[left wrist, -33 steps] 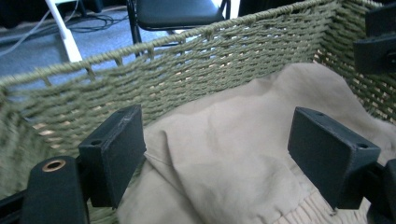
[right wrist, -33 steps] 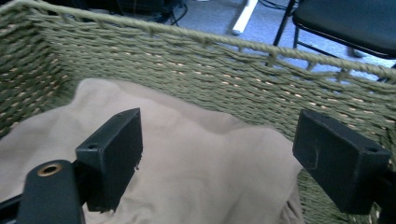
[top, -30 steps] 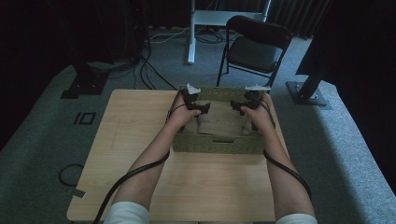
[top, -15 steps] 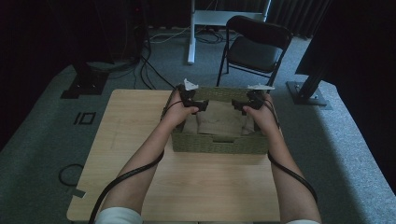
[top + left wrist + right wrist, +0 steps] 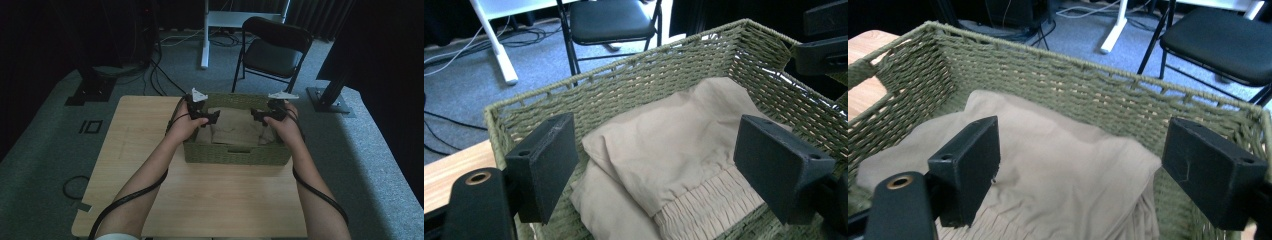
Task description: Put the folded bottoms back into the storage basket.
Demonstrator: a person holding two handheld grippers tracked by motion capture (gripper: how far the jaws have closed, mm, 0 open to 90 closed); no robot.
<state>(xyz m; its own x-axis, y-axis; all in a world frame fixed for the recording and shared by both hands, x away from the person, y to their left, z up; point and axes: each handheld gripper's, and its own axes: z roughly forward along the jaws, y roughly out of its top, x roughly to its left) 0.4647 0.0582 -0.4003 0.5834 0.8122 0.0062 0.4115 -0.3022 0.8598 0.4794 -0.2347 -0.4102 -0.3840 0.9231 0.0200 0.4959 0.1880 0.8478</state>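
A person seated at a light wooden table (image 5: 130,150) holds a black two-jaw gripper in each hand over a rectangular olive-green woven basket (image 5: 235,154) that stands toward the far side of the tabletop, right of its middle. Inside the basket lies a folded beige cloth garment (image 5: 235,127) with a gathered elastic band along one edge; in the left gripper view the garment (image 5: 664,165) fills most of the basket floor, its gathered band nearest the camera.

The left gripper (image 5: 209,117) hangs over the basket's left end, its jaws pointing inward toward the garment. In its own view the left gripper (image 5: 654,165) has both jaws spread wide apart, with the cloth between and below them; no pinch on the fabric is visible. The right gripper (image 5: 256,116) hangs over the basket's right end, facing the left one. In its own view the right gripper (image 5: 1080,170) likewise has its jaws spread wide above the garment (image 5: 1058,170), holding nothing.

Behind the table, on grey carpet, stands a black folding chair (image 5: 272,47).
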